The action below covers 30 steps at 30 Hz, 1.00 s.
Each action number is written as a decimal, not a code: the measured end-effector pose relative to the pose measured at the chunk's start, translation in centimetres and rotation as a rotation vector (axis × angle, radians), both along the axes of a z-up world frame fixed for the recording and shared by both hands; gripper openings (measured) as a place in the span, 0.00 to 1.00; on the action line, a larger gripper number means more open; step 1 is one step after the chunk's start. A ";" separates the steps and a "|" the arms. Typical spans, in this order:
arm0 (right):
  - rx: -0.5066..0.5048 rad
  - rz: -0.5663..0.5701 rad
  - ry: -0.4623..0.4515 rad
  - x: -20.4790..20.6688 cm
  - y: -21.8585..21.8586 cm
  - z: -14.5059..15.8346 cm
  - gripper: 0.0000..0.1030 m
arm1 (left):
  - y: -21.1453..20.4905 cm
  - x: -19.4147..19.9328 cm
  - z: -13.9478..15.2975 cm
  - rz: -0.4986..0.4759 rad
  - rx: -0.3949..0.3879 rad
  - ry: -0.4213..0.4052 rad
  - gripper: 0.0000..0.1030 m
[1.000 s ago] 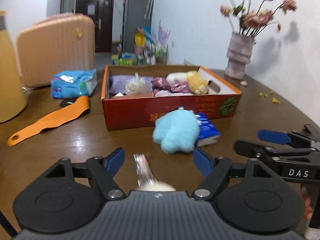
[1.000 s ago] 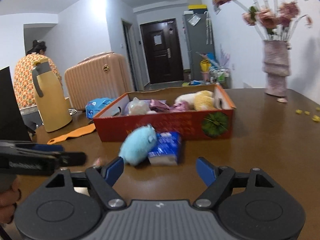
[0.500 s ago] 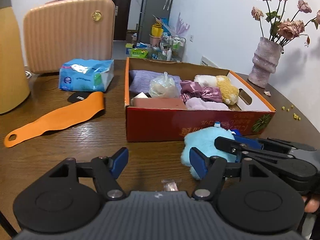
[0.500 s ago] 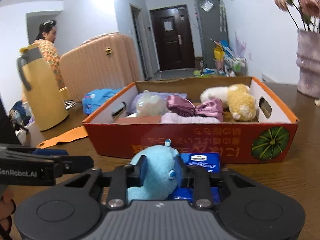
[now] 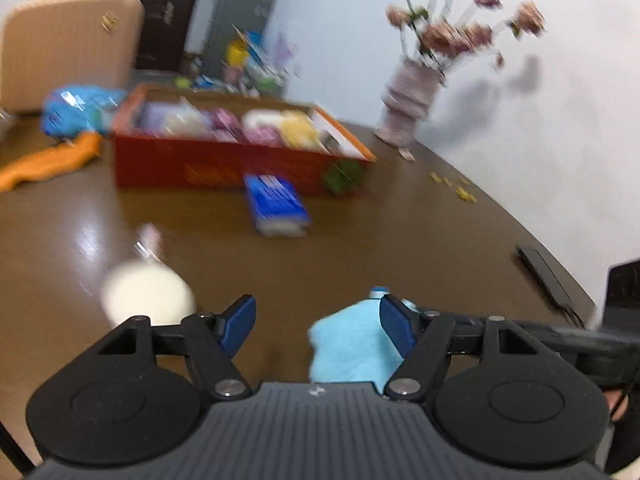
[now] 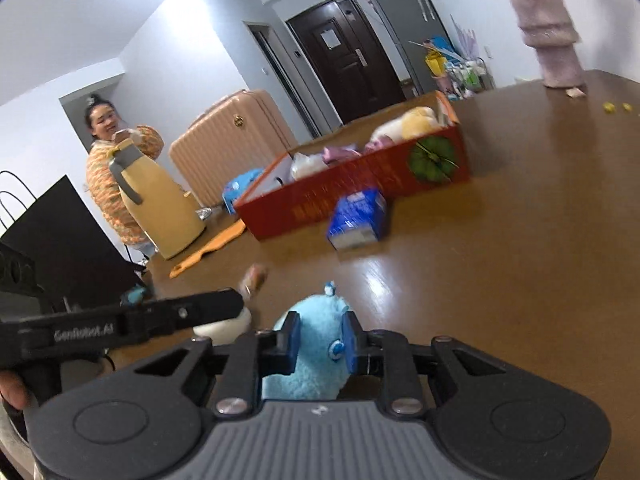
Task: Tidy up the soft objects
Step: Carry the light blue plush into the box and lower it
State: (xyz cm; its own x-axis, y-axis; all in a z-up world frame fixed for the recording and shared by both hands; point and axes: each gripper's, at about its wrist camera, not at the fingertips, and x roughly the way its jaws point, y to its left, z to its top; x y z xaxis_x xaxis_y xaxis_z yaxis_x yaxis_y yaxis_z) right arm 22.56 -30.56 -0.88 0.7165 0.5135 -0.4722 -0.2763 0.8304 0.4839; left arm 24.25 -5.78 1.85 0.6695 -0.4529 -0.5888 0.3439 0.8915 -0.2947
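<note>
Between the blue pads of the right gripper (image 6: 319, 340), a light blue plush toy (image 6: 316, 360) is being pinched on both sides, its small topknot poking up above the fingertips. The toy is sitting well in front of the red cardboard box (image 6: 360, 196), on the near side of the brown table (image 6: 520, 260), and whether it is touching the tabletop cannot be told. The left gripper (image 5: 314, 322) is hovering with its fingers spread and nothing between the pads; the same blue plush (image 5: 352, 344) is showing just inside its right finger, carried by the other tool. A blue tissue packet (image 6: 358, 220) is lying just in front of the box, close against its long red wall. A white round soft thing with a clear wrapper tail (image 5: 146, 292) is resting well in front of the box, toward its left end and beside the left gripper's left finger. Inside the box, a yellow plush, purple cloth and a pale bag are lying packed together. Left of the box, an orange strip (image 5: 48, 162), a blue wipes pack (image 5: 80, 110) and a yellow thermos jug (image 6: 160, 208) are standing on the table, with a peach suitcase (image 6: 228, 140) behind them. Beyond the box's right end, a ribbed pink vase (image 5: 408, 108) of dried flowers is standing near the wall. A person in a patterned orange top (image 6: 106, 168) is standing behind the jug.
</note>
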 end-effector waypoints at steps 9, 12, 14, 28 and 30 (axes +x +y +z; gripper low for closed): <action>0.011 -0.091 -0.018 -2.7 -2.5 -0.9 0.39 | -1.8 -0.4 -1.8 -0.017 -0.005 0.113 0.65; 0.014 -0.087 0.004 -2.4 -1.9 -1.8 0.39 | -1.8 0.2 -2.3 -0.021 -0.024 0.149 0.47; 0.019 -0.087 0.027 -1.8 -1.5 -2.4 0.39 | -1.7 0.7 -2.9 -0.034 -0.055 0.178 0.38; 0.069 -0.101 -0.012 0.4 -1.7 -0.6 0.26 | -1.7 4.6 -0.3 -0.070 -0.131 0.148 0.32; 0.068 -0.101 -0.054 2.3 -2.0 1.4 0.26 | -2.1 6.8 2.0 -0.085 -0.126 0.100 0.32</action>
